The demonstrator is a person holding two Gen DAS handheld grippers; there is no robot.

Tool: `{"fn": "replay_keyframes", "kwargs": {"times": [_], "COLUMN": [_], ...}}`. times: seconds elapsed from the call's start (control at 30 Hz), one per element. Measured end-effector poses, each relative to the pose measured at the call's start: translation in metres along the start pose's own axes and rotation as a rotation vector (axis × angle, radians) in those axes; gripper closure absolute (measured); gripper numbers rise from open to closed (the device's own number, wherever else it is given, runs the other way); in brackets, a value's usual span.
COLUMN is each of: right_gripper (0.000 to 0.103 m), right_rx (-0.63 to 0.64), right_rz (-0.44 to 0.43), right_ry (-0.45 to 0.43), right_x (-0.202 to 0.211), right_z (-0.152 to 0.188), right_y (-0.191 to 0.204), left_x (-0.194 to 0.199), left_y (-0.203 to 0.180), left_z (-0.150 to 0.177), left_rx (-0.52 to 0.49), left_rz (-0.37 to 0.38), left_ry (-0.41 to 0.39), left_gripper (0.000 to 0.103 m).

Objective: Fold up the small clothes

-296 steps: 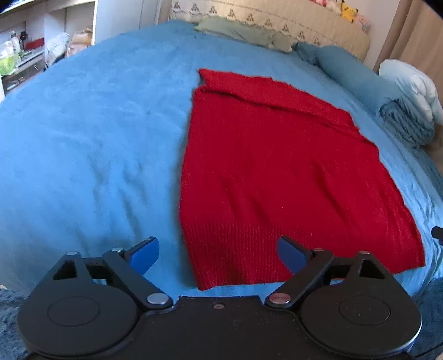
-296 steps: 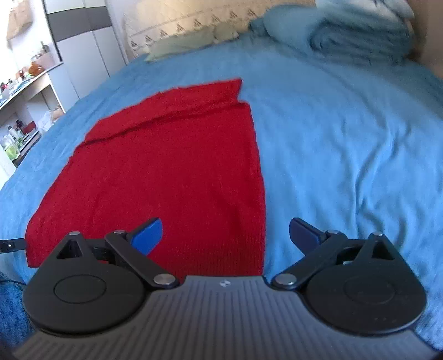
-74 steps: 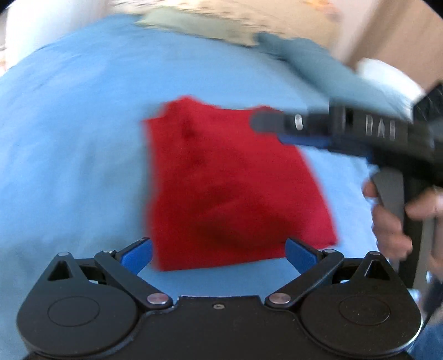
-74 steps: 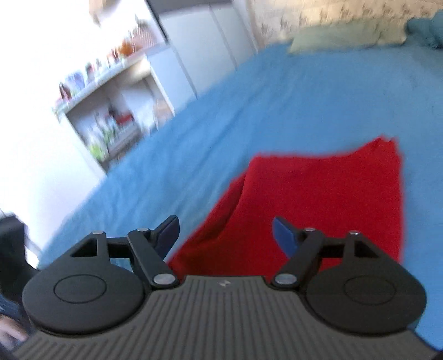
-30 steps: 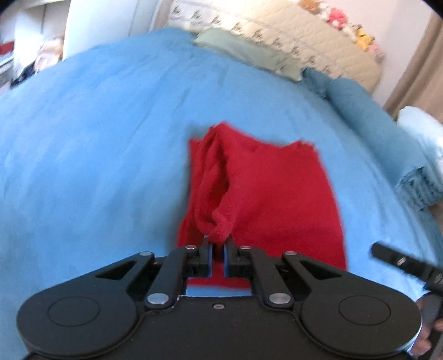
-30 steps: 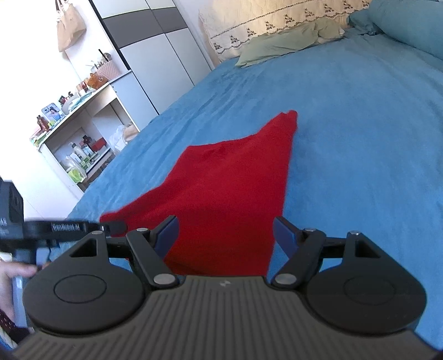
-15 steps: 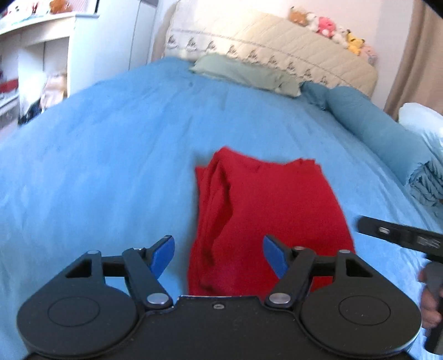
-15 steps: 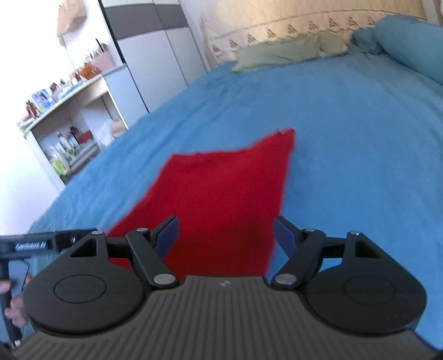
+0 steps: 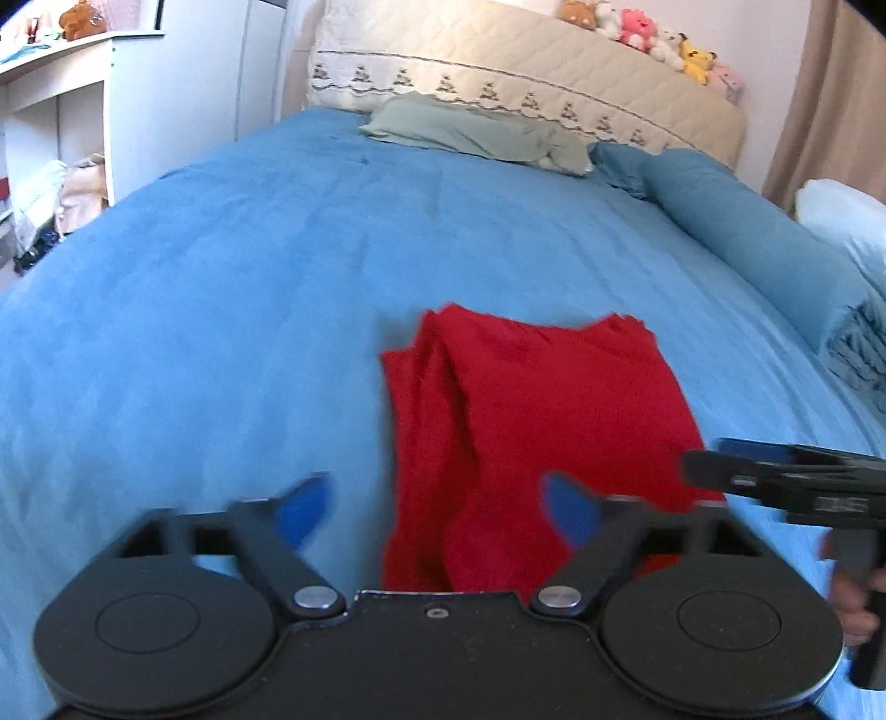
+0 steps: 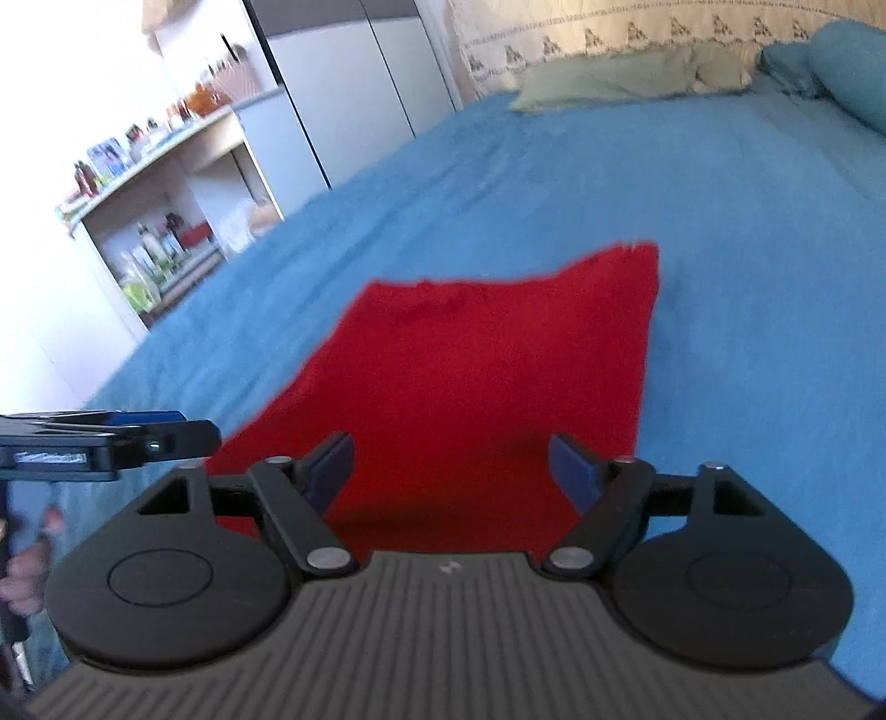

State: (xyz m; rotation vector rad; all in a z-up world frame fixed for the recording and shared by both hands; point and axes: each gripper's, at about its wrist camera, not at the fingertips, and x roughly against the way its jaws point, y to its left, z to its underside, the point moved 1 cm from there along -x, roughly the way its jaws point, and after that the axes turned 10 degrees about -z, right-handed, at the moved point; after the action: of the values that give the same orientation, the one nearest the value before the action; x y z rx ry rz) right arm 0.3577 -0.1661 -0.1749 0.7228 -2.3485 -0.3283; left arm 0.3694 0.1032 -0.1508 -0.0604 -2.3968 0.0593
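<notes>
Left gripper and right gripper both spread apart, holding nothing. Red garment folded on blue bedspread; near edge hidden behind gripper bodies, fingertips blurred.

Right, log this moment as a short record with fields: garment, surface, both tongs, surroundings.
garment: red knit, folded into a smaller stack, layered edges showing on its left side
surface: blue bedspread
left tongs: open, empty, over the knit's near edge
right tongs: open, empty, over the knit's near edge
contact: neither tongs grips the knit
pillow: green, at the head of the bed
plush toys: on the headboard
shelf: beside the bed, holding bottles
</notes>
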Motion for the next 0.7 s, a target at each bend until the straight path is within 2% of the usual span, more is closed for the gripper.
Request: {"fn": "replay_keyframes", "kwargs": {"times": [0.13, 0.17, 0.27, 0.33, 0.37, 0.47, 0.53, 0.57, 0.6, 0.67, 0.7], "right_gripper": [0.000, 0.000, 0.000, 0.000, 0.000, 0.000, 0.008, 0.009, 0.010, 0.024, 0.030], "right_rx": [-0.035, -0.048, -0.113, -0.168, -0.197, -0.285, -0.331, -0.342, -0.343, -0.350, -0.356], "right_rz": [0.023, 0.029, 0.038, 0.025, 0.020, -0.025, -0.057, -0.064, -0.064, -0.069, -0.072], "right_ry": [-0.003, 0.011, 0.059, 0.070, 0.074, 0.085, 0.095, 0.092, 0.078, 0.058, 0.060], "right_x": [0.015, 0.014, 0.007, 0.001, -0.002, -0.013, -0.021, -0.025, -0.027, -0.030, -0.033], "right_z": [-0.017, -0.020, -0.026, -0.027, -0.025, -0.014, -0.006, -0.002, -0.001, -0.001, -0.003], "right_y": [-0.019, -0.026, -0.047, -0.060, -0.066, -0.081, -0.088, -0.090, -0.090, -0.088, -0.087], "left_x": [-0.012, -0.020, -0.061, -0.081, -0.091, -0.102, -0.107, -0.110, -0.113, -0.116, -0.116], "left_y": [0.007, 0.005, 0.004, 0.007, 0.008, 0.010, 0.009, 0.009, 0.008, 0.003, 0.001], "left_z": [-0.020, -0.024, -0.033, -0.033, -0.033, -0.031, -0.031, -0.031, -0.031, -0.032, -0.033], "left_rx": [0.030, 0.025, 0.009, 0.045, 0.059, 0.081, 0.106, 0.125, 0.144, 0.159, 0.152], "left_rz": [0.043, 0.062, 0.174, 0.203, 0.205, 0.244, 0.279, 0.291, 0.307, 0.318, 0.298], "left_ry": [-0.018, 0.007, 0.170, 0.241, 0.272, 0.296, 0.303, 0.311, 0.318, 0.322, 0.325], "left_gripper": [0.000, 0.000, 0.001, 0.005, 0.010, 0.012, 0.014, 0.015, 0.018, 0.043, 0.049]}}
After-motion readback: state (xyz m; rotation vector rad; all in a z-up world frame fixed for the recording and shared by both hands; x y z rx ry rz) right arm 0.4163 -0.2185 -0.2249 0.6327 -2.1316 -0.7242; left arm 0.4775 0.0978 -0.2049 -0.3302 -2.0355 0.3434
